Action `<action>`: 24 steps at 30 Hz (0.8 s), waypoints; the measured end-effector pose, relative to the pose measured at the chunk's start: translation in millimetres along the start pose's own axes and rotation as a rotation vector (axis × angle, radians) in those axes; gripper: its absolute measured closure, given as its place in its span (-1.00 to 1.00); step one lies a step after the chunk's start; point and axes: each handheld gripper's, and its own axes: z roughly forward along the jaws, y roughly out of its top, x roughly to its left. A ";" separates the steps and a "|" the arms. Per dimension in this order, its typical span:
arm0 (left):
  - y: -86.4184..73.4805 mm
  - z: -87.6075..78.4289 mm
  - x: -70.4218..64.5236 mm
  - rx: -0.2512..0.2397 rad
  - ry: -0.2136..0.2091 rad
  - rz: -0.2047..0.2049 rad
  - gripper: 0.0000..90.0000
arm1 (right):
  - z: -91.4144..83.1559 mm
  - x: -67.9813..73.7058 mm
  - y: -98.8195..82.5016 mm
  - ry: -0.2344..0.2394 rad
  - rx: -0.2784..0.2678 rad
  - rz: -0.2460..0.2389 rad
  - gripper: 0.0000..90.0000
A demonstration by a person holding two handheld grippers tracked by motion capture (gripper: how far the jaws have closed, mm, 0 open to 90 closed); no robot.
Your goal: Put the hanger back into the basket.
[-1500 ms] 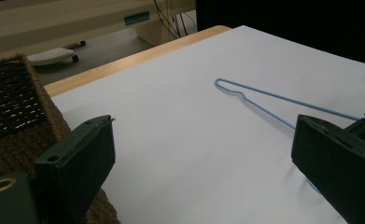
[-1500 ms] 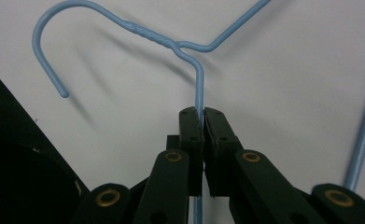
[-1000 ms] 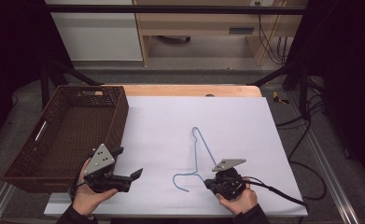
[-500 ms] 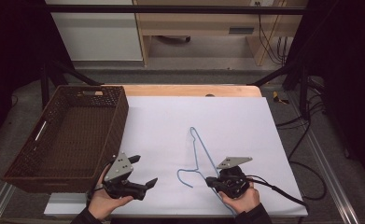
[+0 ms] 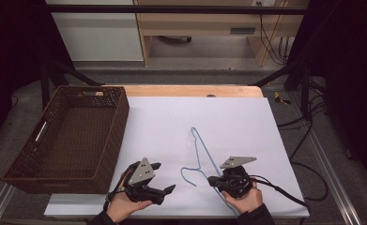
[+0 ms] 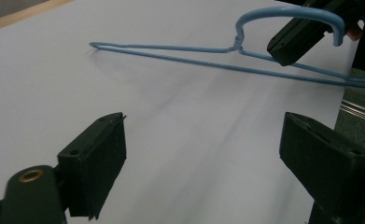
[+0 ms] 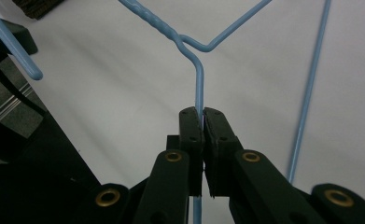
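A light-blue wire hanger (image 5: 197, 150) lies on the white sheet, its hook end towards the person. My right gripper (image 5: 212, 180) is shut on the wire just below the twisted neck (image 7: 200, 79), with the pads (image 7: 192, 126) pinching it. Left of the hook, my left gripper (image 5: 164, 177) hovers low over the sheet. Its jaws stand wide and have just been closing a little, with nothing between them. In the left gripper view the hanger (image 6: 171, 50) lies ahead of that gripper (image 6: 203, 126), and the right gripper's jaws (image 6: 294, 42) show under the hook.
A dark brown woven basket (image 5: 118, 122) stands at the left of the table, close to the left hand. The white sheet (image 5: 172, 117) covers the table as far as a wooden strip at the back. A cable trails right from the right gripper.
The left hand has moved right along the front edge, away from the basket and towards the hanger's hook, and has come lower. The right hand has kept its grip and place.
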 end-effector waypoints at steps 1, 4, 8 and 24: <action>1.0 3.6 -0.8 0.000 -0.005 0.001 -0.64 | 0.0 0.0 0.0 0.002 -0.002 0.001 0.95; 4.5 11.9 -0.9 -0.021 -0.031 -0.017 -0.53 | -0.2 -0.1 0.1 0.000 -0.001 0.001 0.95; 11.3 25.6 -1.5 -0.050 -0.065 -0.024 -0.37 | -1.0 -0.9 0.0 0.004 -0.009 -0.005 0.95; 23.5 60.1 -8.3 -0.052 -0.127 -0.004 0.16 | -1.7 -1.0 0.0 0.004 -0.008 0.004 0.95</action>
